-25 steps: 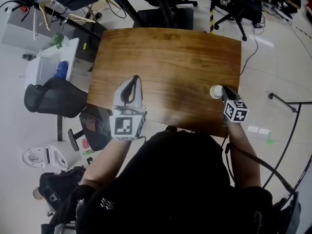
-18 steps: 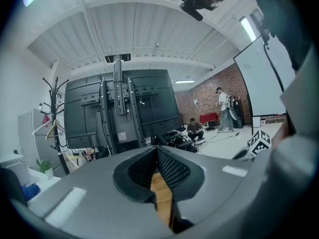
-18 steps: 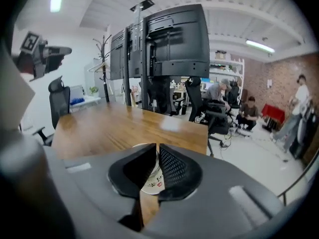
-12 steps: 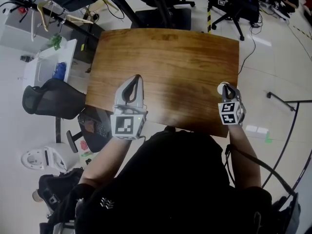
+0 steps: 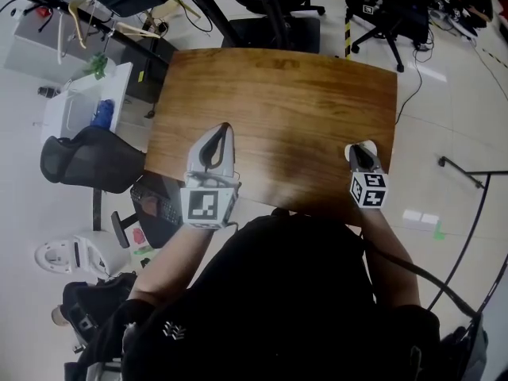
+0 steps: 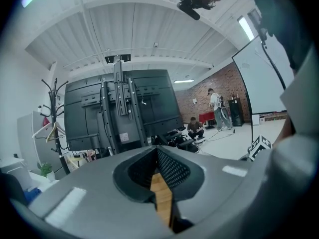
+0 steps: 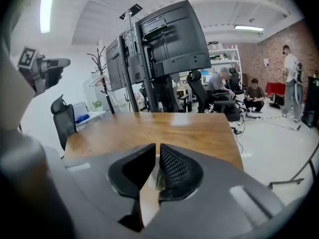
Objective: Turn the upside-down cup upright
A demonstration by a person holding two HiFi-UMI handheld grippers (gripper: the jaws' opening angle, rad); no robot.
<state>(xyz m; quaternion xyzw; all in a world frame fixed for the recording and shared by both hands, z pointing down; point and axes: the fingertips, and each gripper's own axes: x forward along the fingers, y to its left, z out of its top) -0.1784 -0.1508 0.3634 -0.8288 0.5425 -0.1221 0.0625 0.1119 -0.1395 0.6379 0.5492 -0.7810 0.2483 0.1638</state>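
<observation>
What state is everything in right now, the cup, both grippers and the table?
Cup: white, its wall pinched in the right gripper near the right edge of the table; which way up, cannot tell.
Right gripper: shut on the cup; jaws have just opened a little.
Left gripper: shut, empty, above the table.

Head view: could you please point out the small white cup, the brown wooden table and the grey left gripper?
small white cup [image 5: 370, 145], head view, on its visible white edge
brown wooden table [image 5: 286, 94], head view, on the bare top
grey left gripper [image 5: 225, 127], head view, at its front tip
</observation>
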